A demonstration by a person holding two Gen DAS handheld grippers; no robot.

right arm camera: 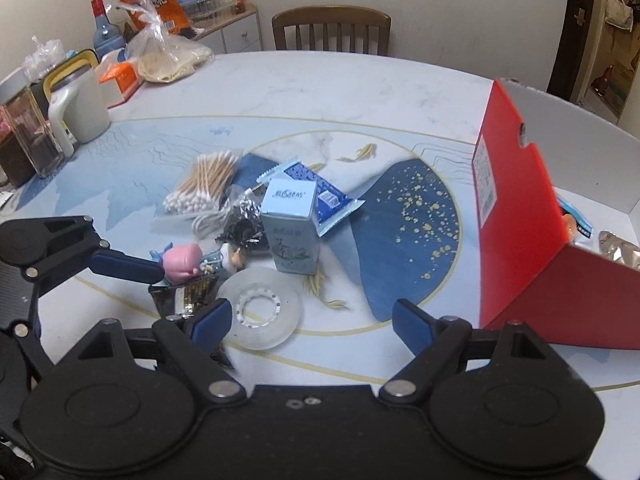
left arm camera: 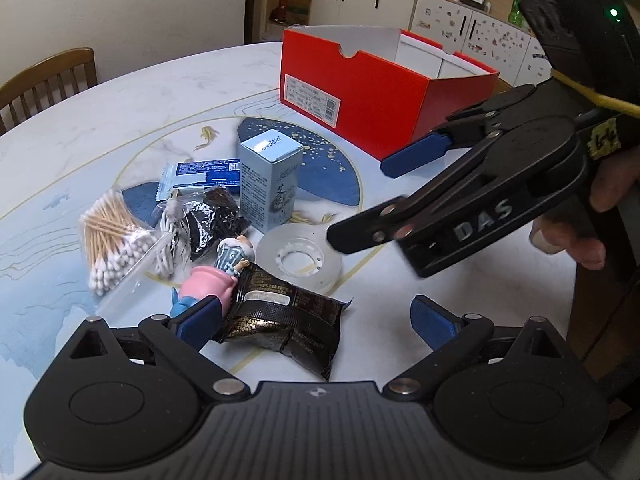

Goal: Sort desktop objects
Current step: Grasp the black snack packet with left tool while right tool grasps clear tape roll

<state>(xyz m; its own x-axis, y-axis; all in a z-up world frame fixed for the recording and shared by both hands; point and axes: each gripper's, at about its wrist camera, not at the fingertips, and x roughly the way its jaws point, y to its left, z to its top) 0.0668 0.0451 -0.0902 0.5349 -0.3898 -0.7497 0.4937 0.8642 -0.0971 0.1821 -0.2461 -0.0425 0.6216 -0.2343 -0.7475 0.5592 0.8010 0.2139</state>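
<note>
Both hand-held grippers, left (left arm camera: 316,320) and right (right arm camera: 312,320), hang released and empty over the pile mid-bench; the red box (left arm camera: 384,96) stands open beside it, likely to receive sorted items.

- One red box (left arm camera: 376,92) is standing on the table.
- One tape roll (left arm camera: 300,258) is lying flat.
- One figurine (left arm camera: 216,276) is lying down.
- One carton (left arm camera: 270,184) is standing upright.
- Two grippers are showing.

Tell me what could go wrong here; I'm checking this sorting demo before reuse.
The left gripper, open, straddles the black snack packet, but one finger sits against the figurine; closing might drag both. The right gripper, open, hovers by the tape roll, so the two grippers could collide.
</note>
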